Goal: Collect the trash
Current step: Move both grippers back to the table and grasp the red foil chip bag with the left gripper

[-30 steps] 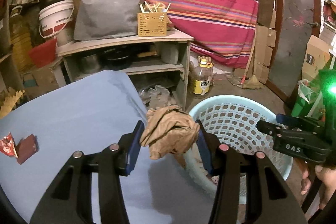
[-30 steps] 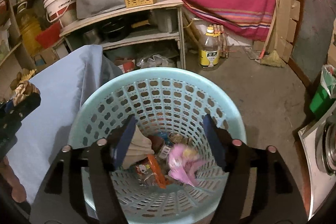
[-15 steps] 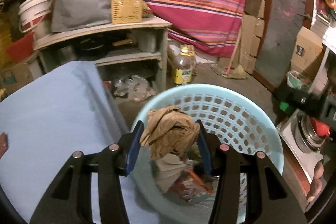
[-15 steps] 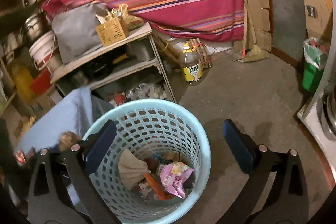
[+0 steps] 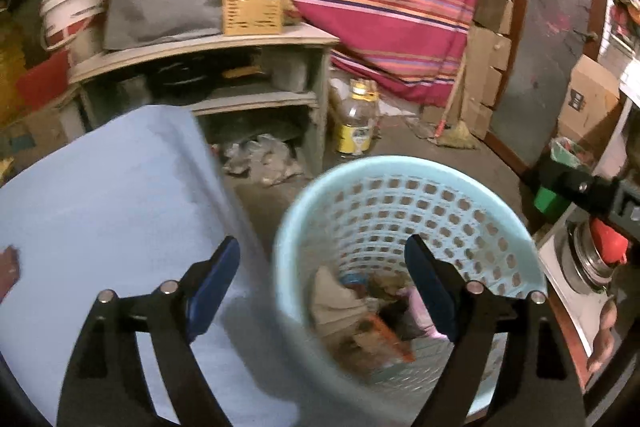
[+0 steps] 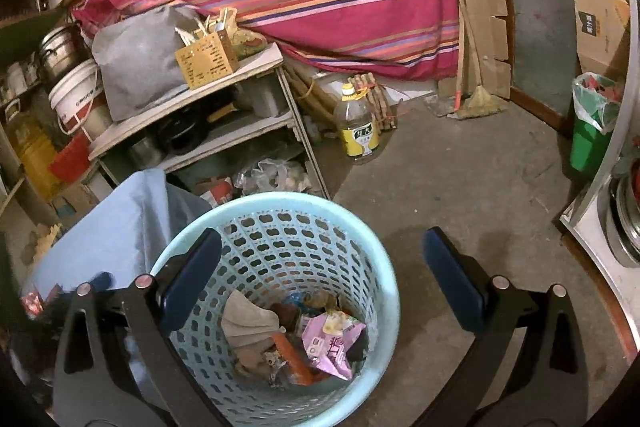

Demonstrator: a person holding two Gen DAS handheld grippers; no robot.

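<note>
The basket [image 6: 372, 291] stands upright, mouth up, with trash, seemingly wrappers, inside. Left gripper [image 5: 322, 287] is opening, empty; right gripper [image 6: 322, 279] gapes wide, empty.

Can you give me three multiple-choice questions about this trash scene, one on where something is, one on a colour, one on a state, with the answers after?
1. Where does the oil bottle stand?
A. on the floor beside the shelf unit
B. in the basket
C. on the blue table

2. What colour is the basket?
A. red
B. light blue
C. black

3. What is between the left gripper fingers?
A. a crumpled brown paper
B. a bottle
C. nothing

Answers: 1 A, it sits on the concrete next to the shelf's leg. 2 B, its perforated wall is pale blue. 3 C, the fingers are opening with only air between them, above the basket rim.
</note>
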